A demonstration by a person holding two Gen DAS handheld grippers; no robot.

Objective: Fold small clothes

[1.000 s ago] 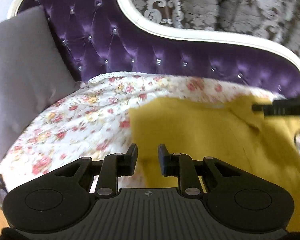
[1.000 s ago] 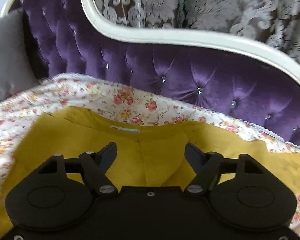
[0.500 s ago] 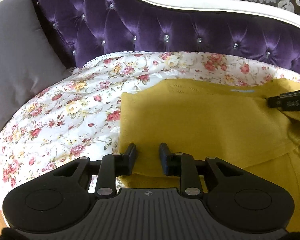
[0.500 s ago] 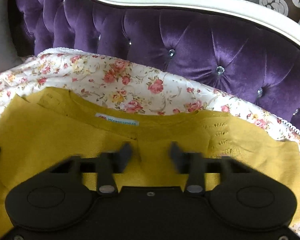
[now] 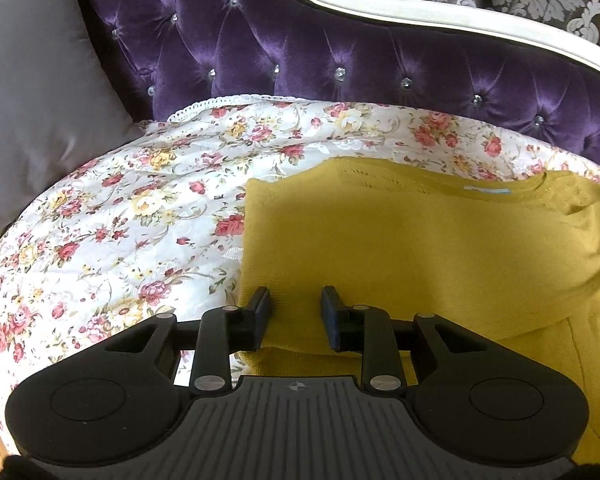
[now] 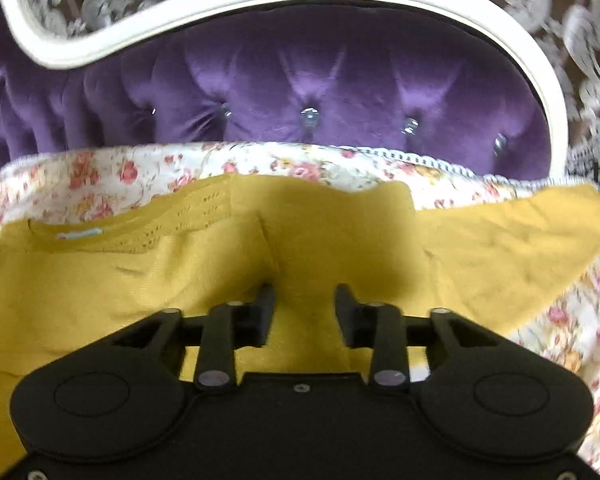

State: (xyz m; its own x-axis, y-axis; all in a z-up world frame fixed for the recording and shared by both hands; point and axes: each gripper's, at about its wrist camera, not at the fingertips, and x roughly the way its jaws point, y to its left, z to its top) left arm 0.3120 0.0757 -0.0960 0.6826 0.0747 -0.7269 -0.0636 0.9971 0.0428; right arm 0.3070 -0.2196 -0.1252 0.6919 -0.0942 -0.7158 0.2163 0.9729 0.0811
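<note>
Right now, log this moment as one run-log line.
task: fold small clothes | yellow top: left side folded in | left gripper: open over fold | right gripper: opening over top

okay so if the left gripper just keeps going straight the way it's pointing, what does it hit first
Most likely the mustard yellow knit top. The left gripper points down at the top's left folded edge, with knit fabric showing between its open fingers. The floral bedspread lies beside and beneath the top. How far off the cloth is cannot be told.

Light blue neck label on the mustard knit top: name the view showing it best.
Left wrist view: the light blue neck label is sharp there. In the right wrist view, the same label is motion-blurred.
</note>
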